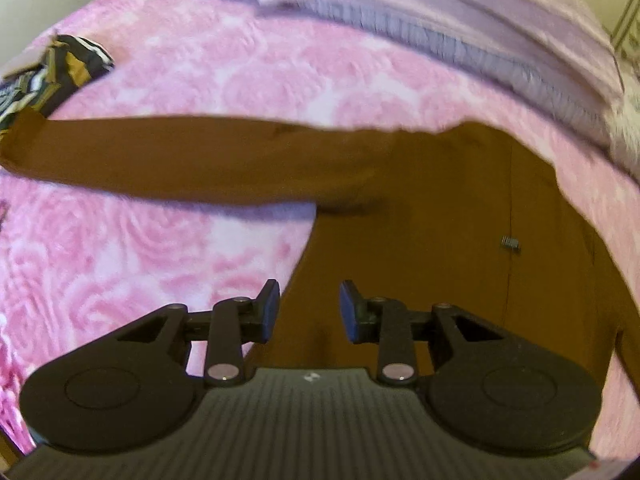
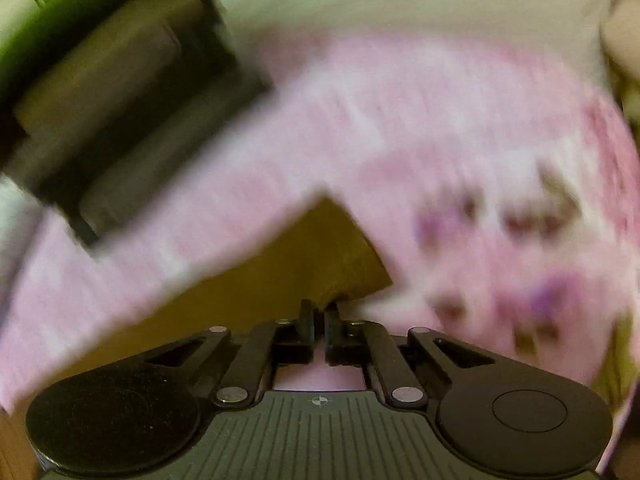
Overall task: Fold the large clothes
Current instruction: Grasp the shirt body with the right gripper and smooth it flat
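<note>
Brown garment (image 1: 440, 208) under left tool (image 1: 308, 312)

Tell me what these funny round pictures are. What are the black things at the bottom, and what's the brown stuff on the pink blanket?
A person holds a grabbing tool in each hand, and each tool has a camera looking along its two fingers. That lens bends the picture round. The black parts are the tools themselves.

In the left camera's picture, the left gripper is open and holds nothing. Under it a brown garment lies spread on a pink rose-patterned blanket, one sleeve stretched sideways. A striped cloth sits at the far left.

The right camera's picture is blurry. The right gripper is pinched shut on an edge of the brown garment.
</note>
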Demonstrator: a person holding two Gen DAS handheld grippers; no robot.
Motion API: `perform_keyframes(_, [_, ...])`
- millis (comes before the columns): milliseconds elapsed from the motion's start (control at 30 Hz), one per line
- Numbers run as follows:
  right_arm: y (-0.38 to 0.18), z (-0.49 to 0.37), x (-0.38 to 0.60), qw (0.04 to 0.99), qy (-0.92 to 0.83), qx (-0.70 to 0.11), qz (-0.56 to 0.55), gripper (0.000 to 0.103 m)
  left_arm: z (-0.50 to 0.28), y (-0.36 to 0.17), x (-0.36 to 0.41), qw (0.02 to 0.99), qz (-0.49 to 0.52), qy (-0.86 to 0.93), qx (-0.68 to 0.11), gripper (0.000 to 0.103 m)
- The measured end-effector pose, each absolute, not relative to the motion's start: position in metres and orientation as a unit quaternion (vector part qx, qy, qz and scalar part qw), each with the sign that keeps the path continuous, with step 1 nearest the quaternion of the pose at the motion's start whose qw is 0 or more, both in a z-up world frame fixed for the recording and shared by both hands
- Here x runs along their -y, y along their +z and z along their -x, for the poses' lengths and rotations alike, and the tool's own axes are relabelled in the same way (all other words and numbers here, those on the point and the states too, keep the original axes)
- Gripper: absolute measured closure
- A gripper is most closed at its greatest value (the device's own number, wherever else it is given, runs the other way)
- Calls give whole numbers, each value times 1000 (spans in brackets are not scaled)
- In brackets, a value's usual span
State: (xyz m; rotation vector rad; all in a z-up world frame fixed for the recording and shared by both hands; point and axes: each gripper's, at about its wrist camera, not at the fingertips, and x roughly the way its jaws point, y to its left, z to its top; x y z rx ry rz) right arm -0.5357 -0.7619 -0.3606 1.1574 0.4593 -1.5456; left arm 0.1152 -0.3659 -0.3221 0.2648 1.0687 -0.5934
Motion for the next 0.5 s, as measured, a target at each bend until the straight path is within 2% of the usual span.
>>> perform_keyframes(33, [-358,536,761,550,-655,-193,-481,102,-117,-327,369,805,-134,-285,-502,75])
perform_keyframes(67, [-350,531,763,546,-661,-212,-469,89,-120,-330,371,802,-137,-291,-503,75])
perform_keyframes(100, [-339,523,766,533,-678,-239,-446,73,-125,-332,375,800,-136,-298,-503,75])
perform_keyframes(167, [-319,508,764,529,-701,-240,-414,61,-137,-332,386,796,-128,-313,-502,75])
perform_keyframes(233, [-300,482,764,577,-680,-229,-391,60,-153,-330,404,790,-124,-344,-492,75])
perform_keyframes(300, [-294,436,773,635,-622,-260,-377,60,-172,-330,431,782,-128,-381,-475,75])
perform_keyframes(500, [-312,279,787,756,-450,-308,-362,60,-226,-346,533,726,-141,-485,-467,75])
